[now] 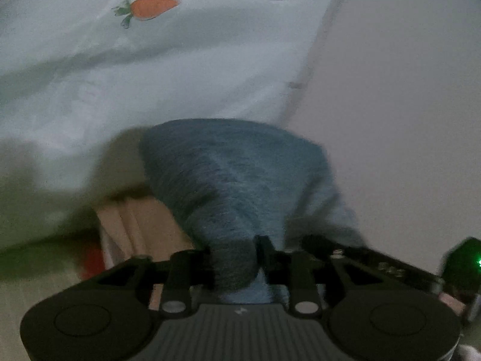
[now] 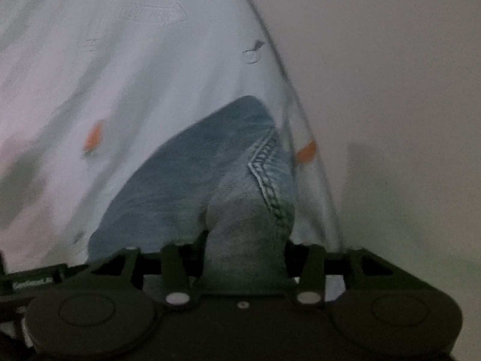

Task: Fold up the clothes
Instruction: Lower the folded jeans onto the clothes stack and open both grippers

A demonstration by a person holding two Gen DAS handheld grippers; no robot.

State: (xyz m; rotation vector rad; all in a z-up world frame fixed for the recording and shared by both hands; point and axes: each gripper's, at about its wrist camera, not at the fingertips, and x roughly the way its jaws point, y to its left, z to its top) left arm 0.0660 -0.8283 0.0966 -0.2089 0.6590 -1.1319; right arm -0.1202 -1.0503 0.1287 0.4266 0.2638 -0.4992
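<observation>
A blue denim garment (image 1: 237,177) bunches up from between the jaws of my left gripper (image 1: 236,258), which is shut on a thick fold of it. In the right wrist view the same denim (image 2: 192,174), with a stitched seam (image 2: 267,177), spreads away from my right gripper (image 2: 245,246), also shut on a gathered fold. Both fingertip pairs are buried in the cloth. The denim hangs or lies over a white sheet printed with carrots (image 1: 150,7). Both views are blurred.
The white carrot-print sheet (image 2: 126,69) covers the surface on the left of both views. A plain pale wall (image 1: 399,105) fills the right side, and the wall (image 2: 390,90) meets the sheet's edge. A brown box-like object (image 1: 135,225) sits low on the left.
</observation>
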